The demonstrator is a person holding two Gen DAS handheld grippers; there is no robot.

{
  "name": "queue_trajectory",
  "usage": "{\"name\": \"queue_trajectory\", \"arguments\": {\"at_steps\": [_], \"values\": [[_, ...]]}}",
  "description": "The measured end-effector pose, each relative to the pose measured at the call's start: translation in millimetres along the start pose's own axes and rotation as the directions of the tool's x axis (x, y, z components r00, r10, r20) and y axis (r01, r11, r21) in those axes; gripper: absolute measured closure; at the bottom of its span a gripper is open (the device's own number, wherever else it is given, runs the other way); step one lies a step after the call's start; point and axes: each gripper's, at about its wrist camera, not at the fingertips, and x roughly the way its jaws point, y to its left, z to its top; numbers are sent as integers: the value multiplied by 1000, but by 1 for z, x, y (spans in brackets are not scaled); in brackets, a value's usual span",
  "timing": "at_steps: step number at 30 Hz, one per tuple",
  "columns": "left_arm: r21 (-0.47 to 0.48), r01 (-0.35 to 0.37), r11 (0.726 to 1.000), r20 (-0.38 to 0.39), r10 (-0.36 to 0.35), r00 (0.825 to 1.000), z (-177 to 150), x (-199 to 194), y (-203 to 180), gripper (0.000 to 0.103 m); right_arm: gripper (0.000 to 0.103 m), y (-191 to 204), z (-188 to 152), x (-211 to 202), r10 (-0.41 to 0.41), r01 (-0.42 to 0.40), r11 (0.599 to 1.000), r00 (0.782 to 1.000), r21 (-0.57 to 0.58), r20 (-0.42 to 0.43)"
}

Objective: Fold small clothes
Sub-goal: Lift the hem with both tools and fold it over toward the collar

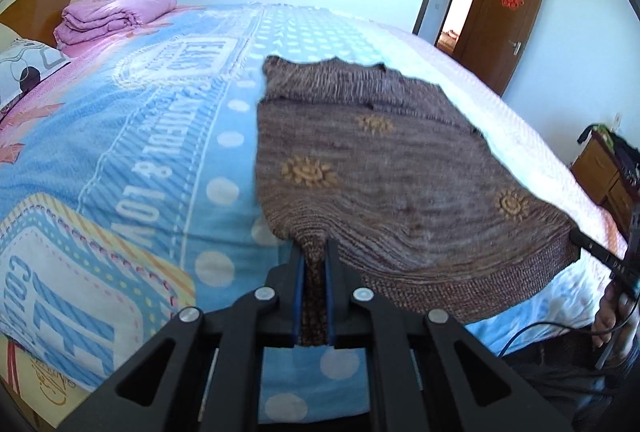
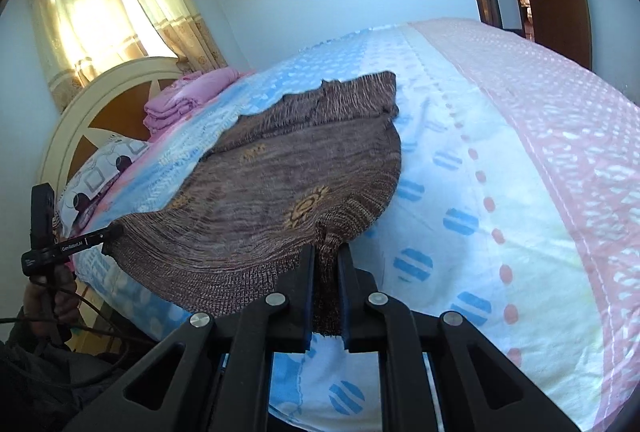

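Gripping brown knit sweater (image 1: 360, 159) hem corners, left hand-held gripper (image 1: 314, 252), right hand-held gripper (image 2: 328, 256), bed (image 2: 500, 151) open around

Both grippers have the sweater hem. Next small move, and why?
Probably carry the hem forward toward the neck. Left gripper and right gripper are each shut on a near corner of the sweater; its hem is lifted, while the far end lies on the bed.
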Motion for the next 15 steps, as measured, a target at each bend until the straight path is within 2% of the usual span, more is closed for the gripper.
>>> {"name": "queue_trajectory", "arguments": {"at_steps": [4, 8, 15], "values": [[-9, 12, 1000, 42, -12, 999, 19, -8, -1, 94, 94, -7, 15, -5, 9, -9, 1000, 1000, 24, 27], [22, 16, 1000, 90, -18, 996, 33, -15, -8, 94, 94, -3, 30, -13, 5, -5, 1000, 998, 4, 67], [-3, 20, 1000, 126, -20, 992, 58, -11, -2, 94, 94, 2, 58, -11, 6, -5, 1000, 994, -11, 107]]}}
